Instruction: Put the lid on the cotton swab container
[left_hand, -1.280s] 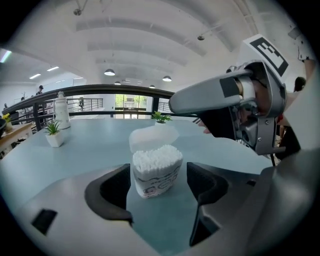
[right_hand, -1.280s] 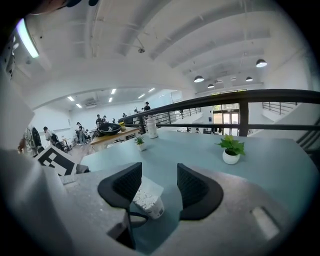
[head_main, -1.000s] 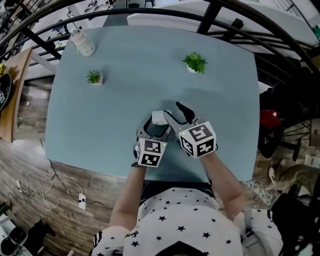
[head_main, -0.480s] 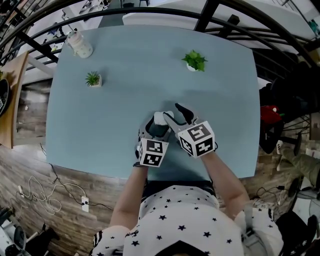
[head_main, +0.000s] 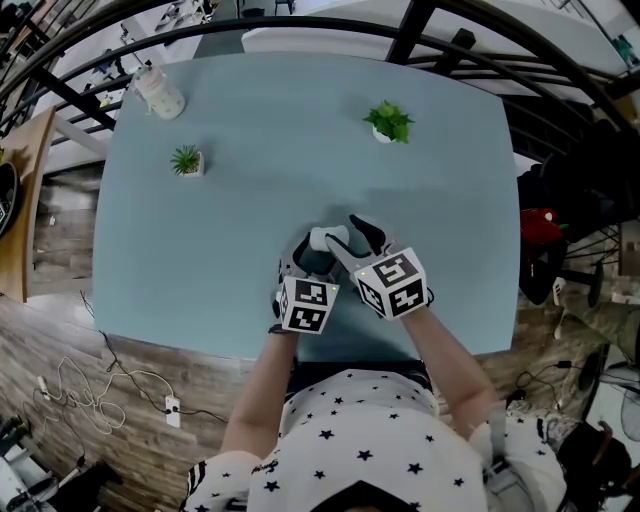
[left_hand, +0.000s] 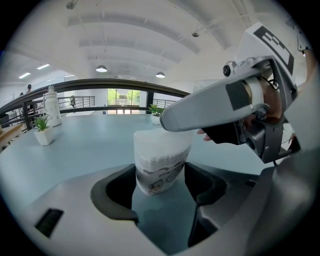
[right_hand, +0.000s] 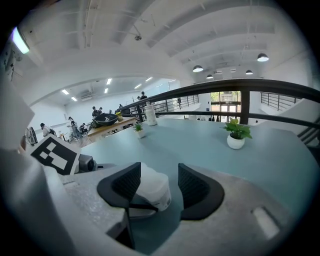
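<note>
My left gripper (left_hand: 160, 175) has just been closing, and its pads press both sides of the cotton swab container (left_hand: 156, 186), which stands upright on the table (head_main: 250, 150). The lid (left_hand: 162, 142) sits on top of the container, though I can't tell if it's fully seated. My right gripper (right_hand: 160, 178), reaching in from the container's right, has just been opening. Its jaws are apart around the lid, one pad touching it, so backing out could drag the lid askew.

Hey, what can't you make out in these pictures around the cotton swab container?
- Top of the translucent cotton swab container: left gripper view, covered by the right gripper, whose jaws just opened around it.
- Its label print: same view, blurred.
- White bottle details: head view, too small.
</note>
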